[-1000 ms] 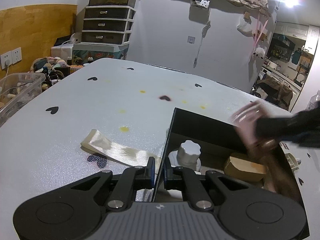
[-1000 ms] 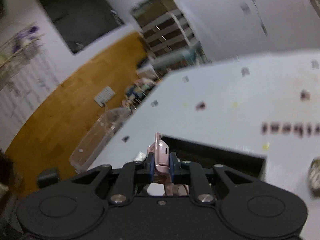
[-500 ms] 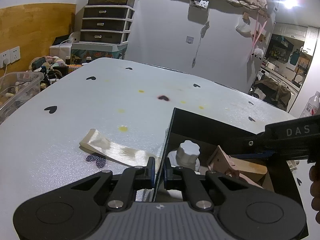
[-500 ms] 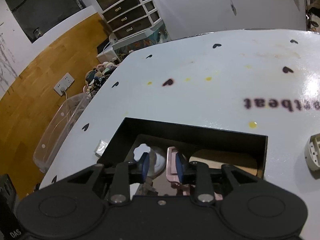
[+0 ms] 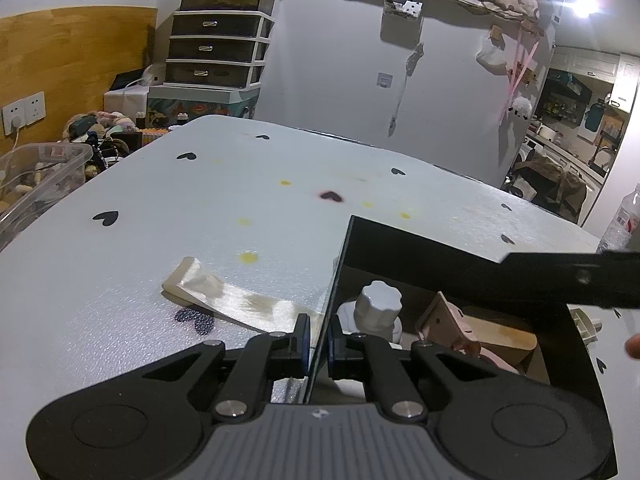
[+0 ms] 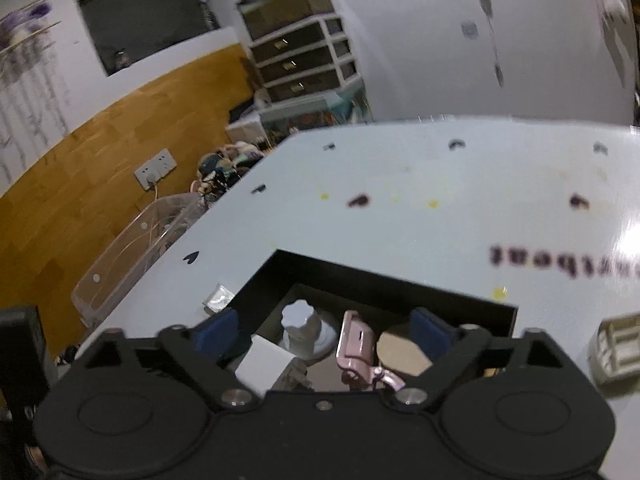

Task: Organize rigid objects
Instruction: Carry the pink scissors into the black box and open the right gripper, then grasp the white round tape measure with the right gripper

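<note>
Holding pink clip (image 6: 356, 344): black box (image 6: 400, 292)

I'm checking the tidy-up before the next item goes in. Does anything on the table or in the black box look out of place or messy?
Yes. The pink clip lies tilted in the black box, leaning between the white knob and the tan block. Outside it, a glossy strip lies loose on the table, which carries yellow stains.
</note>
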`<state>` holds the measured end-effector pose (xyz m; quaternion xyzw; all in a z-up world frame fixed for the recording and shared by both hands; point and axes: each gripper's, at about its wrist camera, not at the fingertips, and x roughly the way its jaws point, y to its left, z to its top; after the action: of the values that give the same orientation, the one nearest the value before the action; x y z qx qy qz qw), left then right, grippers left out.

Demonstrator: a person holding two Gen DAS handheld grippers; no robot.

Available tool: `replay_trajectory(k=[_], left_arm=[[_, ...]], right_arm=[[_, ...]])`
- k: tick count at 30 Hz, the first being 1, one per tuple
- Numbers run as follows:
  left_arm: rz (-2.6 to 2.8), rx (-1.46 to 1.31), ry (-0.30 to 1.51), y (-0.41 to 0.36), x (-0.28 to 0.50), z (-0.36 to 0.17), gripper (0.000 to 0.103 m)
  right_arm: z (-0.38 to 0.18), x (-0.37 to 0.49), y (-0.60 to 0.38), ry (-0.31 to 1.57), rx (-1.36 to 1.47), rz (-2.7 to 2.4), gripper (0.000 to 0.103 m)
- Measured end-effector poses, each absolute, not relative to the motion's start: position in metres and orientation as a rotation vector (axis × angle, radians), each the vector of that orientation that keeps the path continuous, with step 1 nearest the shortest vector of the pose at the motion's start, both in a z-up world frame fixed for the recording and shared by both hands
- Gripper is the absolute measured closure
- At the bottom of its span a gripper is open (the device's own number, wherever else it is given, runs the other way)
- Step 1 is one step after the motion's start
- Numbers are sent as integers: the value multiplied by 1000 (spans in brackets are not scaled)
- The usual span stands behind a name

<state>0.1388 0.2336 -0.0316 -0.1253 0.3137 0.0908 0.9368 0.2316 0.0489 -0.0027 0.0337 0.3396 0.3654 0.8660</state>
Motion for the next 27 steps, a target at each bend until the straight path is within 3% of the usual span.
replay_trajectory(k=[12,27], left_arm=[[192,-253,639,232,137,-31,95],[193,-252,640,231,137,-31,95]], right_arm=[[4,220,14,576,30,716,0],[-35,224,-123,556,50,174,0]])
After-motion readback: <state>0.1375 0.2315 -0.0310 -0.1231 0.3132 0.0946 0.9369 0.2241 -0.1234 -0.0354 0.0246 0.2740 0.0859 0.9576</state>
